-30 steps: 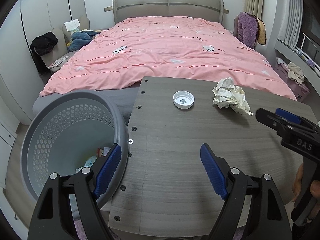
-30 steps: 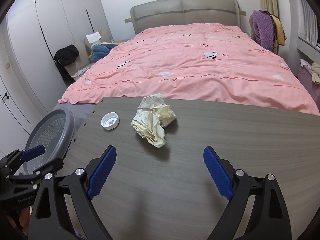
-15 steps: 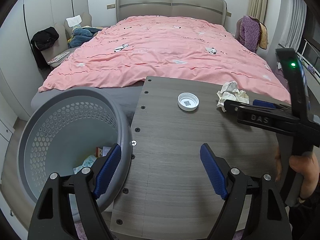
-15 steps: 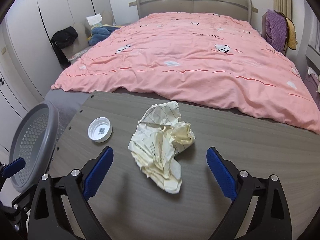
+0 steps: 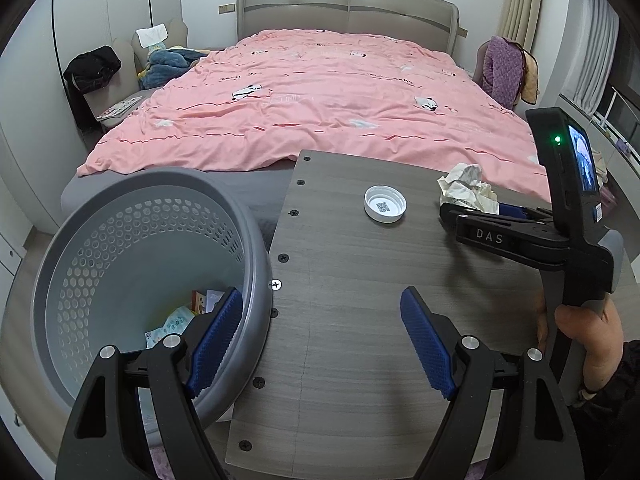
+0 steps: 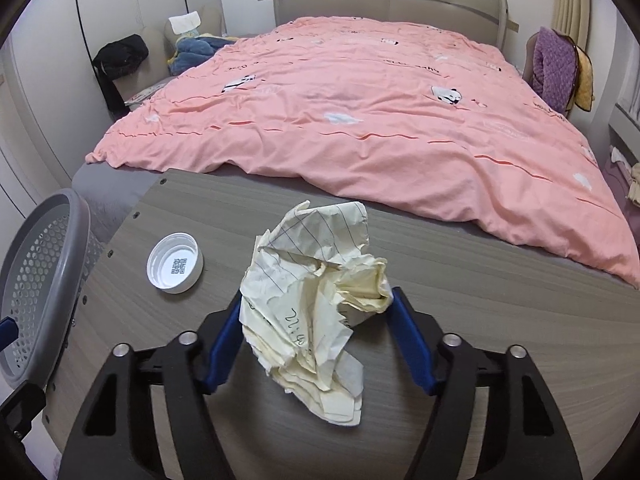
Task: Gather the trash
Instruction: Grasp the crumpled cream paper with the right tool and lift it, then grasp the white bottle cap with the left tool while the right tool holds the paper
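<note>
Crumpled paper hiding right gripper pads, jaws closing, contact unclear

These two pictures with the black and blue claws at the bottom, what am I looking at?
No robot here: a person holds a pair of hand-held tongs in each hand, with a camera on each looking along its fingers. One picture is from the left tongs, which stand open over the grey table, holding nothing. In it you see the person's hand gripping the right tongs. The other picture is from the right tongs; they have just been closing around a crumpled paper, and the blue pads now sit against it. A white bottle cap lies on the table too. Beside the table is a grey basket with some trash inside.
</note>
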Motion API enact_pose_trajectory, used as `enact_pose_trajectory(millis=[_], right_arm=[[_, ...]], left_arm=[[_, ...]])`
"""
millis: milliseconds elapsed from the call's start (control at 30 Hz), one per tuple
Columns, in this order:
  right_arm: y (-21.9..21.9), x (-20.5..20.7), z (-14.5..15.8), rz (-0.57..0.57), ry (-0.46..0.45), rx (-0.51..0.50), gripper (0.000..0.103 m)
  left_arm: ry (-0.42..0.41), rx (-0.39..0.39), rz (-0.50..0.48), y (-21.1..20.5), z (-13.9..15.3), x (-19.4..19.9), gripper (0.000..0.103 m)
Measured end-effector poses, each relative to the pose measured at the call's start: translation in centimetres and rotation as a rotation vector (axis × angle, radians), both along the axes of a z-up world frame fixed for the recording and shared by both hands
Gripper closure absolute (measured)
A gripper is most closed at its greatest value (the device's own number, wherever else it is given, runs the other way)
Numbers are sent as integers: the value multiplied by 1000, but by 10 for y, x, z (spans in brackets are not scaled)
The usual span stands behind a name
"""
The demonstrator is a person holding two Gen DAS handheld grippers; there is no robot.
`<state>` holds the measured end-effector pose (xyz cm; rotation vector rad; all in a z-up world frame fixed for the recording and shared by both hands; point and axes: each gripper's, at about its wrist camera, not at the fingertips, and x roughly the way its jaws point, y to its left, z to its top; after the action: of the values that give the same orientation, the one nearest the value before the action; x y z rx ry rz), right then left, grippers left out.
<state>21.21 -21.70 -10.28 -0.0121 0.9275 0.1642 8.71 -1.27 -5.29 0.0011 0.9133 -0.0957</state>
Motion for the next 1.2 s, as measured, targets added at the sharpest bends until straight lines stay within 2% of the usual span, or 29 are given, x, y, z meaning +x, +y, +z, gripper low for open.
enact_pose_trajectory(millis=[333, 467, 667, 900, 1200], right_arm=[[-12, -39, 21, -9, -46, 53, 40], [-29, -68, 27, -44, -61, 103, 40], [-48, -105, 35, -83, -75, 157, 39], [-61, -135, 37, -111, -72, 179, 39], [-77, -150, 33, -144, -65, 220, 39]], left_arm=[[3, -7, -34, -17, -3, 14, 25], [-10, -3, -35, -26, -2, 28, 25], [27, -28, -46, -38, -8, 62, 25], [80, 2, -53, -53, -31, 92, 25], [79, 62, -45, -65, -41, 113, 25]])
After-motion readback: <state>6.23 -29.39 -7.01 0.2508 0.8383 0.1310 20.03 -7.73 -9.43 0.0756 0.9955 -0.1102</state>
